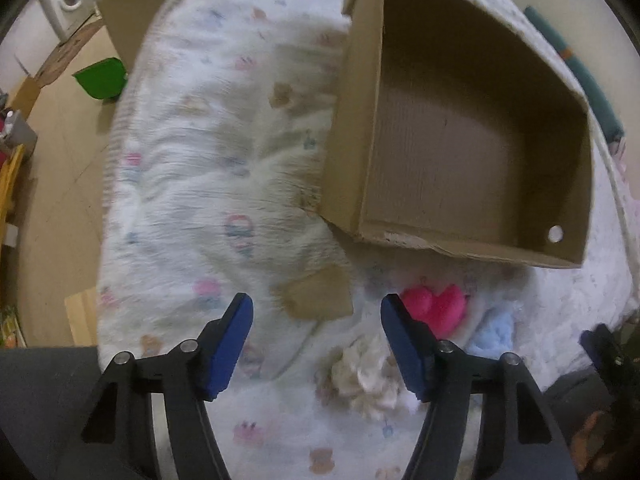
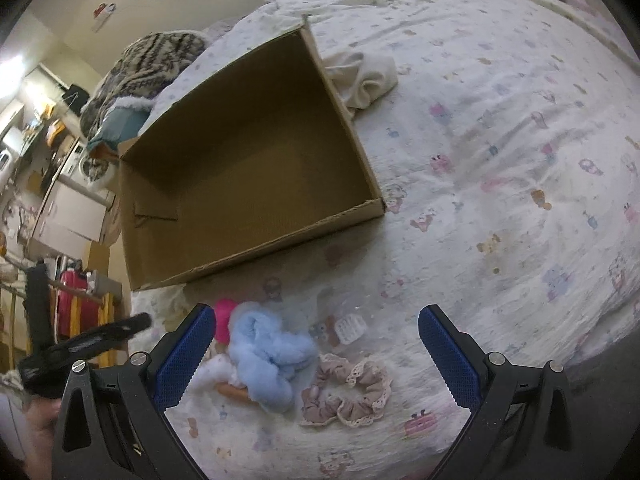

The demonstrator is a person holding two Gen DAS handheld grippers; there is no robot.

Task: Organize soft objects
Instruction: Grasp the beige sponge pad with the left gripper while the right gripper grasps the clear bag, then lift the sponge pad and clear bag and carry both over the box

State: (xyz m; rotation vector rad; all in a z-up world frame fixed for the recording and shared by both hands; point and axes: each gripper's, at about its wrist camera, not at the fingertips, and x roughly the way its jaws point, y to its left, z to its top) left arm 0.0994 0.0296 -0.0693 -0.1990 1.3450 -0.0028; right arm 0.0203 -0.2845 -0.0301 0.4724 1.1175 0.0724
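Between spread right gripper (image 2: 316,356) fingers, blue fluffy scrunchie (image 2: 268,356), left gripper (image 1: 316,344) spread, empty

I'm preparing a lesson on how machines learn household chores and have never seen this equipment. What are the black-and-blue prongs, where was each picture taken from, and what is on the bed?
There is no robot here: a person holds one hand tool in each hand. Each tool has a camera looking forward along its two blue-padded prongs.

The left wrist view shows the left tongs. The right wrist view shows the right tongs. Both stand open with nothing held.

Below lies a bed with a patterned sheet. On it sits an open cardboard box, empty inside as far as both views show. In front of the box lie soft things: a pink heart, a fluffy blue piece, and a pinkish lace-edged scrunchie. The left view also shows a blurred cream fluffy item.

The goal is tidying these soft things.
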